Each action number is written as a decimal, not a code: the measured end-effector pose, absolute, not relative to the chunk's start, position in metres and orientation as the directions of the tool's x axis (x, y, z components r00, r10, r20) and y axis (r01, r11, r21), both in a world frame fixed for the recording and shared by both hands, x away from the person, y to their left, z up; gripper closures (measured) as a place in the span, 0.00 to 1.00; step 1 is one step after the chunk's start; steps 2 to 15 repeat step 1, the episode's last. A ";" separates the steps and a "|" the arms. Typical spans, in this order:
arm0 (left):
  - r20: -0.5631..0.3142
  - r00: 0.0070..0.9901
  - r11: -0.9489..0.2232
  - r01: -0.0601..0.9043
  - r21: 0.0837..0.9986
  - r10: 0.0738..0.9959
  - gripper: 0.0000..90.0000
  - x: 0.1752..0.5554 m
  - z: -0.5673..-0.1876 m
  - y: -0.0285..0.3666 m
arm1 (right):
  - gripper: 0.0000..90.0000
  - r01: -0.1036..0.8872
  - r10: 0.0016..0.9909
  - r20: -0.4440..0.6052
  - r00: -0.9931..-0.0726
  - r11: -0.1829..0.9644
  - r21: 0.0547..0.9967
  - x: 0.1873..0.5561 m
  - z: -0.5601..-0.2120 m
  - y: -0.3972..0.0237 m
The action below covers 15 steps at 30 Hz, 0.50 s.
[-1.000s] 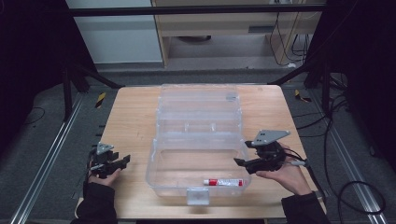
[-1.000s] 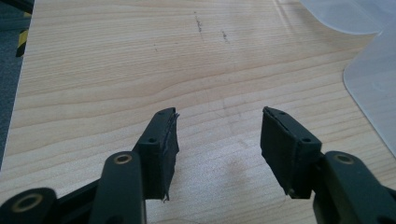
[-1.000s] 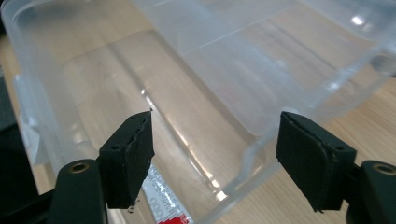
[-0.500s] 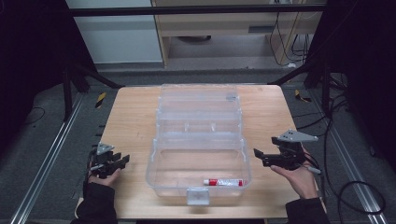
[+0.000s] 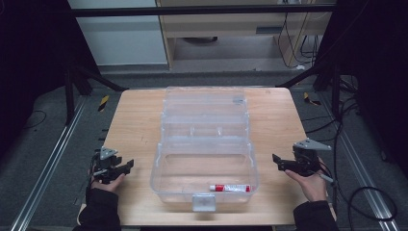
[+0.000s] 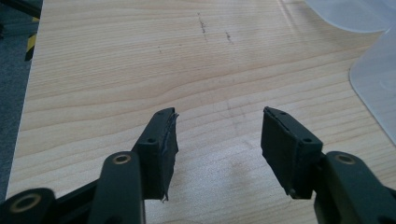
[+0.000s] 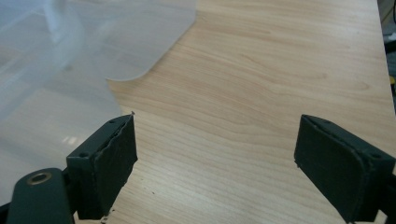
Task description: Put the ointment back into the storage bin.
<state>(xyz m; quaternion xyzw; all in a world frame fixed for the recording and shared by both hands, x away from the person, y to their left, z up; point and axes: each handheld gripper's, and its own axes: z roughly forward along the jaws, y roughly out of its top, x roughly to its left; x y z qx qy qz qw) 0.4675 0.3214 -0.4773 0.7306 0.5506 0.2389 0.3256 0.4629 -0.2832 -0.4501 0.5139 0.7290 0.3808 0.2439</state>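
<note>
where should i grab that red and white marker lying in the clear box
Grip the marker around the middle of its barrel, coming straight down from above. It lies flat on the floor of the open clear box, lengthwise along the front wall, so the walls block side approaches. Set the jaws across its narrow width. The right tool is probably nearer.

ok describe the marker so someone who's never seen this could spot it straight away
Find the clear open box in the middle of the wooden table. The marker lies flat in its near tray, by the front latch, toward the right. It is the one coloured thing inside: white, with red ends.
</note>
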 end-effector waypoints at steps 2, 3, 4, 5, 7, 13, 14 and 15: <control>-0.006 0.276 -0.182 0.649 0.739 0.961 0.48 0.468 -0.478 0.322 | 0.14 0.565 0.938 0.037 -0.344 0.175 0.806 0.463 -0.451 -0.285; -0.006 0.276 -0.182 0.649 0.739 0.961 0.48 0.468 -0.478 0.322 | 0.14 0.565 0.938 0.037 -0.344 0.175 0.806 0.463 -0.451 -0.285; -0.006 0.276 -0.182 0.649 0.739 0.961 0.48 0.468 -0.478 0.322 | 0.14 0.565 0.938 0.037 -0.344 0.175 0.806 0.463 -0.451 -0.285; -0.006 0.276 -0.182 0.649 0.739 0.961 0.48 0.468 -0.478 0.322 | 0.14 0.565 0.938 0.037 -0.344 0.175 0.806 0.463 -0.451 -0.285; -0.006 0.276 -0.182 0.649 0.739 0.961 0.48 0.468 -0.478 0.322 | 0.14 0.565 0.938 0.037 -0.344 0.175 0.806 0.463 -0.451 -0.285; -0.006 0.276 -0.182 0.649 0.739 0.961 0.48 0.468 -0.478 0.322 | 0.14 0.565 0.938 0.037 -0.344 0.175 0.806 0.463 -0.451 -0.285; -0.006 0.276 -0.182 0.649 0.739 0.961 0.48 0.468 -0.478 0.322 | 0.14 0.565 0.938 0.037 -0.344 0.175 0.806 0.463 -0.451 -0.285; -0.006 0.276 -0.182 0.649 0.739 0.961 0.48 0.468 -0.478 0.322 | 0.14 0.565 0.938 0.037 -0.344 0.175 0.806 0.463 -0.451 -0.285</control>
